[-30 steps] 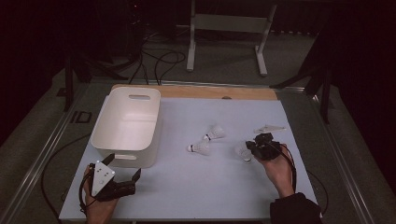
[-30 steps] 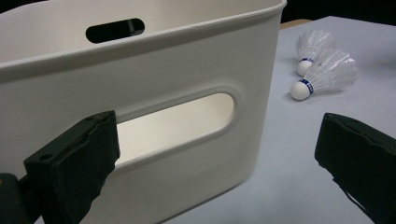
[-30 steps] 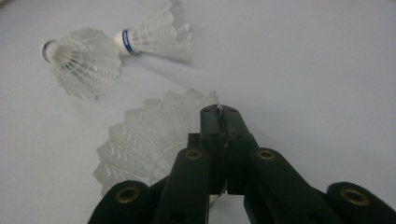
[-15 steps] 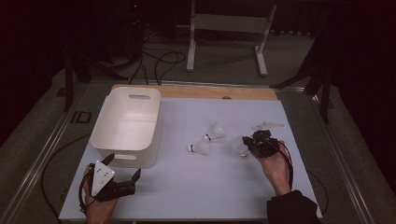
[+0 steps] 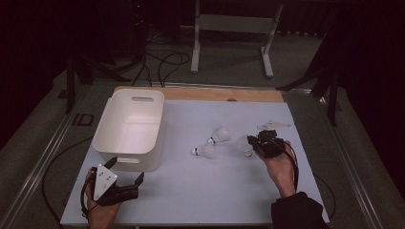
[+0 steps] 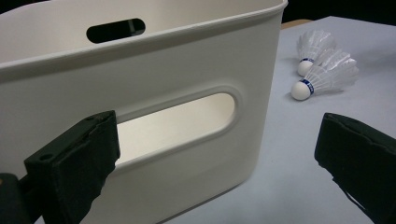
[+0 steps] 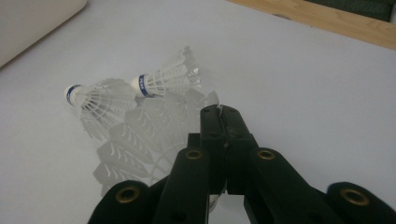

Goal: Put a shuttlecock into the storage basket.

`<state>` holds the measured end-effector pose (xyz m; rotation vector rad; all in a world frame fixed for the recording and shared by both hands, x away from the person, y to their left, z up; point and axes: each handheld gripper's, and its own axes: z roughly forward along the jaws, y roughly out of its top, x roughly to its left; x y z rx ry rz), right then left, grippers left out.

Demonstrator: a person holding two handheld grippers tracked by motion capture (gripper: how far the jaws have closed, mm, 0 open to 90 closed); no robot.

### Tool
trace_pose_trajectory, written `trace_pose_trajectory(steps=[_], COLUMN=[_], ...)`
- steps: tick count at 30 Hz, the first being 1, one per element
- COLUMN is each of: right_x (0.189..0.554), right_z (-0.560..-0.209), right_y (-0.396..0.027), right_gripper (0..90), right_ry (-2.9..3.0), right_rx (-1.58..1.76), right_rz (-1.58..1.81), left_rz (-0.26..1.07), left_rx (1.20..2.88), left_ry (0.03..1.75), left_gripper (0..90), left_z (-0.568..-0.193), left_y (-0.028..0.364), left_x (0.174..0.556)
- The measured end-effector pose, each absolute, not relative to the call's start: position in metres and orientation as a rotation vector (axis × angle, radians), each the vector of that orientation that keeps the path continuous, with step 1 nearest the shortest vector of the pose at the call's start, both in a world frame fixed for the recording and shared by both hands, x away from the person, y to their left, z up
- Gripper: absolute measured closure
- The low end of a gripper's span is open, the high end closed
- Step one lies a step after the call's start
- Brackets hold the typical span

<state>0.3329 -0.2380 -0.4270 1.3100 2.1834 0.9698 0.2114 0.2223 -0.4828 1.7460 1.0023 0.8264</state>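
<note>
The shuttlecock (image 7: 140,144) in the right gripper (image 5: 260,142) is pinched by its feather skirt, the jaws together on the feathers, and it hangs just above the worktop (image 5: 229,191) at its right side. From there the white bin (image 5: 130,129) lies well off to the left, beyond two loose shuttlecocks (image 5: 212,143). The left gripper (image 5: 125,177), jaws wide apart and holding nothing, rests just beside the bin's near wall.
</note>
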Motion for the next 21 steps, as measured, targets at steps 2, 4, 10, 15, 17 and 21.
trace_pose_trajectory(steps=[2,4,10,15,17,21], right_x=[0.333,0.333,0.333,0.333,0.333,0.333], right_z=[-0.425,-0.424,-0.42,-0.418,-0.417,-0.414], right_y=[-0.237,-0.237,-0.235,-0.233,-0.233,-0.233], right_gripper=[89.7,89.7,89.7,89.6,89.7,89.7], right_ry=[2.175,2.168,2.149,2.123,2.114,2.097], right_rx=[1.314,1.31,1.302,1.302,1.301,1.301], right_rz=[0.976,0.984,1.005,1.028,1.036,1.067], left_rz=[0.826,0.826,0.828,0.828,0.828,0.829], left_rx=[1.746,1.747,1.745,1.744,1.745,1.746], left_ry=[1.002,1.002,1.002,1.002,1.002,1.001], left_gripper=[0.6,0.5,0.5,0.5,0.5,0.5], left_z=[-0.483,-0.483,-0.483,-0.483,-0.483,-0.483], left_y=[0.222,0.222,0.223,0.223,0.223,0.223], left_x=[0.211,0.211,0.211,0.211,0.211,0.211])
